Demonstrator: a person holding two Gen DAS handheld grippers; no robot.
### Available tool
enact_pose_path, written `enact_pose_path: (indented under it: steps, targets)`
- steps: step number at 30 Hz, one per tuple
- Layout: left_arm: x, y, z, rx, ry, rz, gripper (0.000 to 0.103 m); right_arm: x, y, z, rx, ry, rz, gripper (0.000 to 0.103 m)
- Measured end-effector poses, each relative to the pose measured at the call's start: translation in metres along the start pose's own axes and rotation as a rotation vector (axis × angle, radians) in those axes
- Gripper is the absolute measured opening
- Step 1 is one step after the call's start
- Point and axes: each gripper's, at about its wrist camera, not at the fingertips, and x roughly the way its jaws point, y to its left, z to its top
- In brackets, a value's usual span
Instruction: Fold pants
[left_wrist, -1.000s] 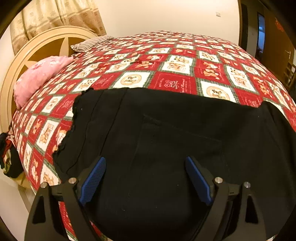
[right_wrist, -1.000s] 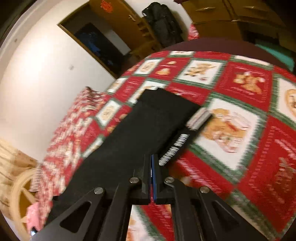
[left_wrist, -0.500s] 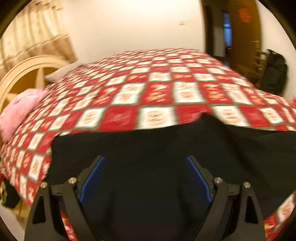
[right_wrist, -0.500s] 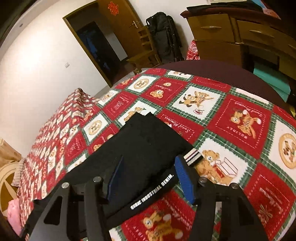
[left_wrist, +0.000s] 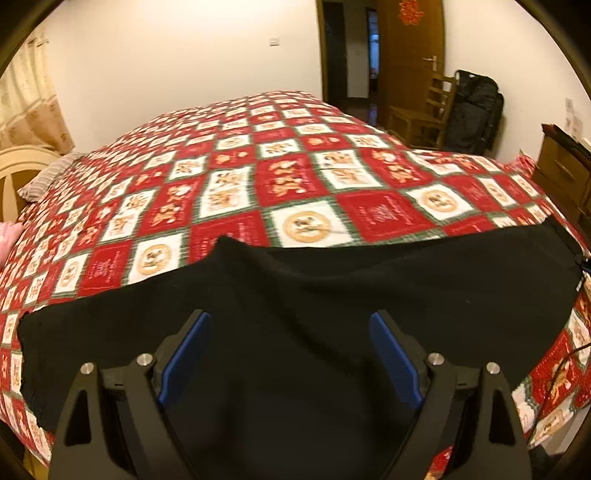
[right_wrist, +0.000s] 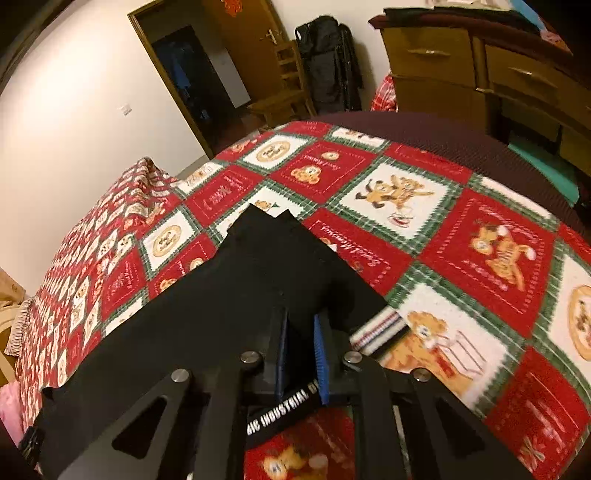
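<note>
Left wrist view: my left tongs (left_wrist: 290, 360) stand spread wide over the pants (left_wrist: 314, 317), pinching nothing. The pants lie flat across the lower half of the frame on the bed (left_wrist: 280, 177), presumably spread for folding. Upper right: door (left_wrist: 410, 62), chair (left_wrist: 424, 114), black bag (left_wrist: 476, 114), all clear of the work.

Right wrist view: my right tongs (right_wrist: 301, 350) are closing, with the pants (right_wrist: 229, 310) waistband fold between the pads (right_wrist: 320, 354); I judge this the grip for lifting that end. Lettered band (right_wrist: 284, 410) at lower centre. Dresser (right_wrist: 461, 70) at upper right, well apart.
</note>
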Motion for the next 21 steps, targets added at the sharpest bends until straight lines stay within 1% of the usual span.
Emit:
enact_pose_path:
  steps: [2, 4, 5, 6, 8, 9, 11, 12, 13, 14, 15, 16, 17, 19, 21]
  targets:
    - [-0.001, -0.005, 0.001, 0.010, -0.002, -0.025, 0.090, -0.008, -0.004, -0.002, 0.010, -0.011, -0.010, 0.014]
    - [-0.003, -0.013, 0.001, 0.025, -0.003, -0.044, 0.090, -0.007, -0.011, -0.004, 0.037, 0.004, -0.021, 0.014]
    - [-0.003, -0.017, 0.001, 0.034, -0.003, -0.049, 0.090, -0.005, -0.018, -0.005, 0.067, 0.015, -0.008, 0.014]
    - [-0.003, -0.021, 0.001, 0.039, -0.001, -0.055, 0.090, -0.005, -0.020, -0.006, 0.073, 0.008, 0.001, 0.014]
    - [-0.002, -0.029, -0.001, 0.057, 0.008, -0.081, 0.090, -0.004, -0.016, -0.005, 0.044, 0.008, -0.014, 0.014]
    - [-0.001, -0.033, -0.002, 0.066, 0.011, -0.085, 0.090, -0.003, -0.014, -0.004, 0.032, 0.007, -0.014, 0.017]
    - [0.000, -0.041, -0.005, 0.084, 0.013, -0.090, 0.090, -0.003, -0.017, 0.000, 0.044, 0.015, 0.010, 0.020]
    - [0.000, -0.045, -0.006, 0.095, 0.016, -0.095, 0.090, -0.007, -0.023, 0.002, 0.078, 0.007, 0.023, 0.026]
    - [0.000, -0.046, -0.007, 0.102, 0.017, -0.100, 0.090, -0.013, -0.028, 0.004, 0.108, -0.020, 0.027, 0.030]
    - [-0.001, -0.048, -0.008, 0.109, 0.014, -0.102, 0.090, -0.023, -0.034, 0.006, 0.131, -0.073, 0.009, 0.040]
    - [-0.001, -0.048, -0.008, 0.111, 0.010, -0.101, 0.090, -0.034, -0.039, 0.008, 0.137, -0.125, -0.025, 0.058]
    - [-0.001, -0.048, -0.007, 0.112, 0.008, -0.101, 0.090, -0.039, -0.041, 0.009, 0.134, -0.145, -0.035, 0.068]
    - [-0.001, -0.047, -0.007, 0.111, 0.008, -0.100, 0.090, -0.041, -0.042, 0.010, 0.124, -0.139, -0.030, 0.072]
    - [0.002, -0.047, -0.006, 0.102, 0.015, -0.094, 0.090, -0.038, -0.042, 0.010, 0.107, -0.104, -0.028, 0.072]
    - [0.004, -0.047, -0.005, 0.094, 0.021, -0.096, 0.090, -0.029, -0.040, 0.007, 0.099, -0.058, -0.045, 0.072]
